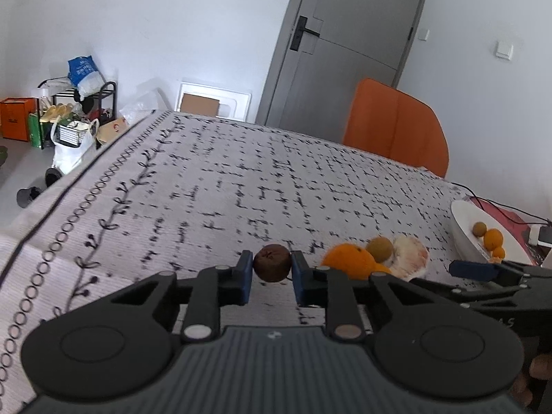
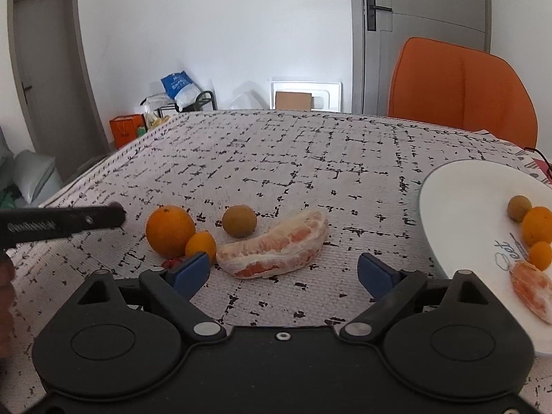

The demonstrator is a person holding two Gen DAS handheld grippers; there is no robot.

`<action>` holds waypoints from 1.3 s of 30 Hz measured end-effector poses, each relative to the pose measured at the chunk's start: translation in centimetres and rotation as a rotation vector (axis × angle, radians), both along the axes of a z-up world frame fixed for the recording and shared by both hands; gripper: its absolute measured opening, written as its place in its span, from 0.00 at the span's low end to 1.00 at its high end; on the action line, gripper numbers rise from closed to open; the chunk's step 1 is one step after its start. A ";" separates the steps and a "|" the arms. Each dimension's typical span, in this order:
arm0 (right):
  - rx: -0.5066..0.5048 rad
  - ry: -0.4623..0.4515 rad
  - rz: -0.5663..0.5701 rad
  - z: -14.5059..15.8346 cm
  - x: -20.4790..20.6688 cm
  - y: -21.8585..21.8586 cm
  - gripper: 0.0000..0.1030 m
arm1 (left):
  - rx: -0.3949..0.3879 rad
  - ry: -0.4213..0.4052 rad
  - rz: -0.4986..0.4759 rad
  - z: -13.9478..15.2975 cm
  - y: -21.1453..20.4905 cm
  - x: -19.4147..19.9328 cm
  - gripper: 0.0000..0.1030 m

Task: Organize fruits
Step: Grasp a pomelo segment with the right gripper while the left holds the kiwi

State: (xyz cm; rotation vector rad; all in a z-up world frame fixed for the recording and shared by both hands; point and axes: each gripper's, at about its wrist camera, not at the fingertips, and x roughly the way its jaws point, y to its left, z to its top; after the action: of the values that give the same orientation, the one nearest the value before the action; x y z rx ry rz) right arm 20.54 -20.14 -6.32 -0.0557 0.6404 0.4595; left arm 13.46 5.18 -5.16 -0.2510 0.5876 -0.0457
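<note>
My left gripper [image 1: 272,270] is shut on a small brown round fruit [image 1: 272,263], just above the patterned tablecloth [image 1: 207,207]. To its right lie a big orange [image 1: 348,260], a greenish-brown fruit [image 1: 379,249] and a peeled citrus segment [image 1: 410,255]. In the right wrist view my right gripper [image 2: 283,270] stands open, its blue pads either side of the near end of that segment [image 2: 276,246] without touching it. The orange [image 2: 170,231], a small orange fruit [image 2: 201,246] and the greenish fruit [image 2: 239,220] lie to the left. A white plate [image 2: 459,214] at right holds several fruits.
An orange chair [image 2: 462,93] stands behind the table's far right edge. The tablecloth's left edge [image 1: 69,200] drops to a floor with bags and a rack [image 1: 69,117]. Cables and a red item [image 1: 507,214] lie beyond the plate. A small red object [image 2: 172,263] sits by the oranges.
</note>
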 end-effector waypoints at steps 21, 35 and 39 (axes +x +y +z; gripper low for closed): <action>-0.075 -0.022 0.043 -0.5 1.5 1.9 0.71 | -0.009 -0.013 0.063 0.7 2.4 -0.7 0.22; 0.026 -0.072 -0.036 1.6 -0.9 -1.4 0.70 | -0.003 -0.024 0.012 1.5 0.1 -0.5 0.22; 0.064 -0.090 -0.067 2.3 -1.3 -2.8 0.70 | 0.006 -0.036 -0.006 2.0 -1.1 -0.5 0.22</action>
State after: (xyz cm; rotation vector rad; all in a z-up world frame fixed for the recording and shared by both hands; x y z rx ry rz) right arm 19.24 -22.99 -4.04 0.0052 0.5378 0.4105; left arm 12.99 4.06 -3.12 -0.2423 0.5522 -0.0541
